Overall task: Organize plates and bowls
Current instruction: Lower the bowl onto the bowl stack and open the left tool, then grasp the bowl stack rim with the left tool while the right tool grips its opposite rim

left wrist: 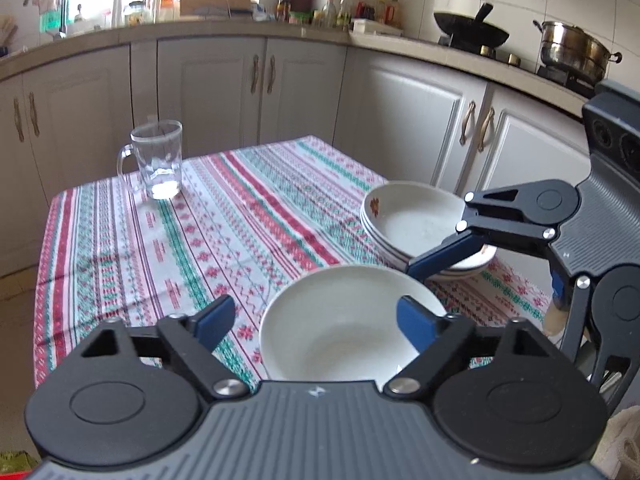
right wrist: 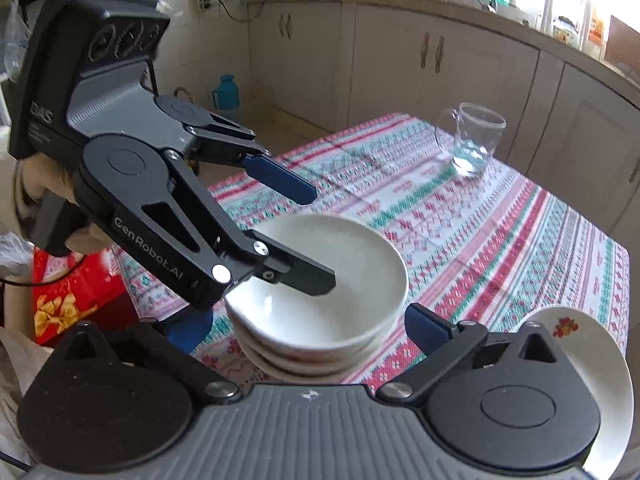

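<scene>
Right wrist view: bowl stack (right wrist: 320, 344), mouths upward; left gripper (right wrist: 318, 238) released astride top rim, contact unclear; right gripper (right wrist: 303, 323) released.

We cannot see the near rim of the white bowl (left wrist: 336, 328), hidden behind the left gripper (left wrist: 316, 318). The flowered plate (right wrist: 600, 364) at near right runs off the picture's edge. Bottles (left wrist: 360, 10) on the far counter are too small for us to read their labels.
</scene>
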{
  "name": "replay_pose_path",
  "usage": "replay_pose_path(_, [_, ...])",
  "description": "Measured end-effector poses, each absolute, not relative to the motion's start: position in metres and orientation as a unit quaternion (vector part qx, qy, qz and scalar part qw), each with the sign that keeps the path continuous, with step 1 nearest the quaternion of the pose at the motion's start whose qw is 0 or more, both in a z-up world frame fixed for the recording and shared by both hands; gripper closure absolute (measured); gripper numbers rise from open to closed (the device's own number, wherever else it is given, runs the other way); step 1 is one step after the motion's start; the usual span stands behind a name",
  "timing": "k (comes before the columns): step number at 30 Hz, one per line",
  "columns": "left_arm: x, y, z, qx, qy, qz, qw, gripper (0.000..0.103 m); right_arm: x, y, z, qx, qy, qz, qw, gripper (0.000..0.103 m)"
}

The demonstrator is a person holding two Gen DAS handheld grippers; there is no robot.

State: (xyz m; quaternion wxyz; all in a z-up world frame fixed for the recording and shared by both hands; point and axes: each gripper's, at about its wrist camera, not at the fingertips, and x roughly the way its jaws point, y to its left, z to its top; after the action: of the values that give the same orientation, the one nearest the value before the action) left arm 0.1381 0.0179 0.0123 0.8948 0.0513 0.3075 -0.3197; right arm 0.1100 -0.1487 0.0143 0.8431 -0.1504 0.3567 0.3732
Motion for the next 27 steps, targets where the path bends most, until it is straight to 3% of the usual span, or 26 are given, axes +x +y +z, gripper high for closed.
replay_pose_path(2, [0.135,0.02,0.015,0.052,0.294,-0.321,0.899,0.006,0.109,-0.148,0.015,-0.155,0.356,0.371,0.844,0.0])
replay_pose_path(11, [0.106,0.029,0.019,0.109,0.25,-0.321,0.907,0.004,0.095,-0.153,0.013,-0.169,0.347,0.363,0.848,0.0])
replay_pose_path(27, [0.087,0.035,-0.031,0.116,0.327,-0.334,0.876,0.004,0.092,-0.16,-0.021,-0.18,0.38,0.343,0.84,0.0])
